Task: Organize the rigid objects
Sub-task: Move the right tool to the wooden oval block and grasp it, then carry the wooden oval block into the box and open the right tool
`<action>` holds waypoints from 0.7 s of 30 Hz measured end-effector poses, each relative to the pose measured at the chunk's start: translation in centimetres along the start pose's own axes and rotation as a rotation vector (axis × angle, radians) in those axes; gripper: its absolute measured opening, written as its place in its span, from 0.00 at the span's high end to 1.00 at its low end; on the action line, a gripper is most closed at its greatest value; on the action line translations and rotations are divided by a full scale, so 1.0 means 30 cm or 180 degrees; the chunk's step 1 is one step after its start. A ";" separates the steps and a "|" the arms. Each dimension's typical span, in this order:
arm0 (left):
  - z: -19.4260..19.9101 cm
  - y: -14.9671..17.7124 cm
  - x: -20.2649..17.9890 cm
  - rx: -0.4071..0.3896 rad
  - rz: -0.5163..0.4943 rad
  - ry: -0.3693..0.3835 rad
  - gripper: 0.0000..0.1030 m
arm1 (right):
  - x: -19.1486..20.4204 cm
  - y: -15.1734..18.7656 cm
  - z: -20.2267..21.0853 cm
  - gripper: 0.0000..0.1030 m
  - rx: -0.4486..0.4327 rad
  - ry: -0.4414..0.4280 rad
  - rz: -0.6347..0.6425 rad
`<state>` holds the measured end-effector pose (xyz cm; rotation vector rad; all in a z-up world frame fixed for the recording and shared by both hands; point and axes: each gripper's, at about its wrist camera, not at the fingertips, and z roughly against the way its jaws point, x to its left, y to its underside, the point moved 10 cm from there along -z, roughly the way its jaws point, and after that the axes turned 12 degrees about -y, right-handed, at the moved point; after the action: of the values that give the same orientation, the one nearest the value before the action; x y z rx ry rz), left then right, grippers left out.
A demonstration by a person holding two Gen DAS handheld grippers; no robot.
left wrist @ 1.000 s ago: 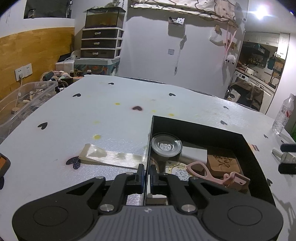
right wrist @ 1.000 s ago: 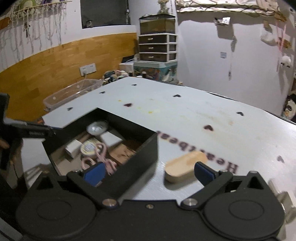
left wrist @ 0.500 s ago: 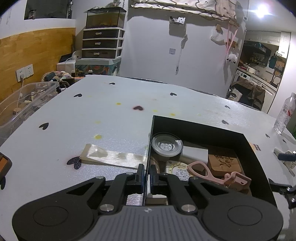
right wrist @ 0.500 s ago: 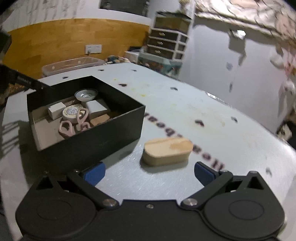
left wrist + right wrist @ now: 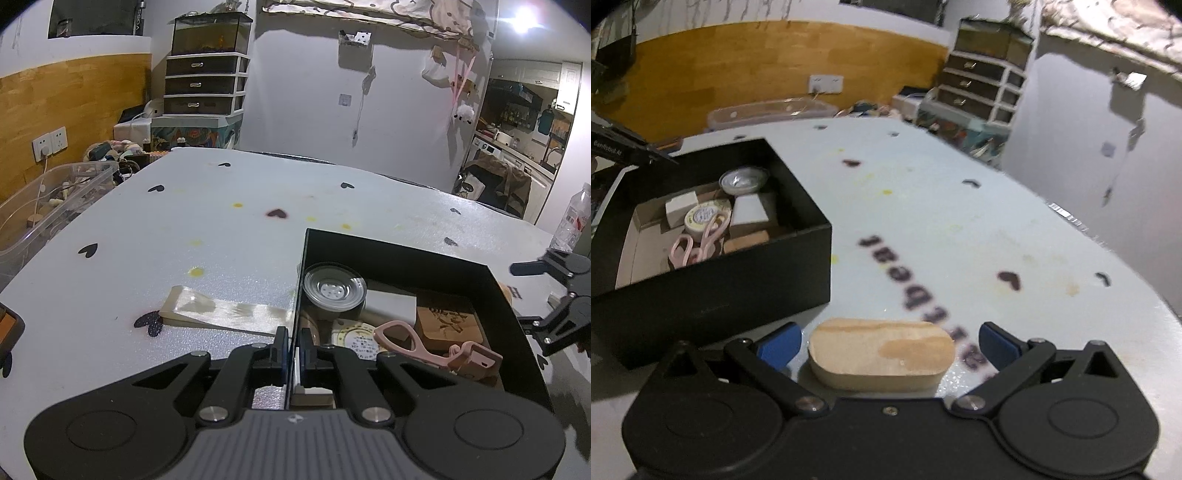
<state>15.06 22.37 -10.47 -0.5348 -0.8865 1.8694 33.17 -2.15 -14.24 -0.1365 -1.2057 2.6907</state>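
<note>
Beside the black rectangular box (image 5: 713, 295) on the white tabletop (image 5: 960, 221), the oblong wooden block (image 5: 881, 354) lies between the spread right gripper (image 5: 886, 343); centre, then close squarely. Left gripper (image 5: 293, 345) pinches the box wall.

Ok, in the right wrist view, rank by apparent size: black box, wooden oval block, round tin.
1. Black box, largest.
2. Wooden oval block, though it lies closest to the camera, which inflates it.
3. Round tin, smallest; it sits farther back inside the box.
</note>
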 end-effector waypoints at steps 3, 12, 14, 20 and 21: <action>-0.002 0.004 0.001 0.0010 -0.0017 -0.0012 0.95 | -0.011 0.020 -0.041 0.00 0.0117 -0.0203 -0.0105; -0.006 0.002 -0.001 0.0026 -0.0017 -0.0006 0.95 | 0.026 0.007 -0.029 0.13 0.0068 -0.0526 -0.0416; -0.006 0.002 -0.001 0.0025 -0.0011 -0.0003 0.95 | 0.026 0.006 -0.030 0.13 0.0103 -0.0464 -0.0464; -0.007 0.001 0.001 0.0027 -0.0002 0.0011 0.95 | 0.023 0.008 -0.024 0.14 0.0235 -0.0274 -0.0689; -0.007 0.001 0.001 0.0028 0.0001 0.0012 0.95 | 0.021 0.006 -0.015 0.14 0.0235 -0.0239 -0.0772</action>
<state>15.17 22.45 -10.61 -0.5329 -0.8754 1.8711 32.61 -1.81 -14.66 0.1155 -1.0646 2.5425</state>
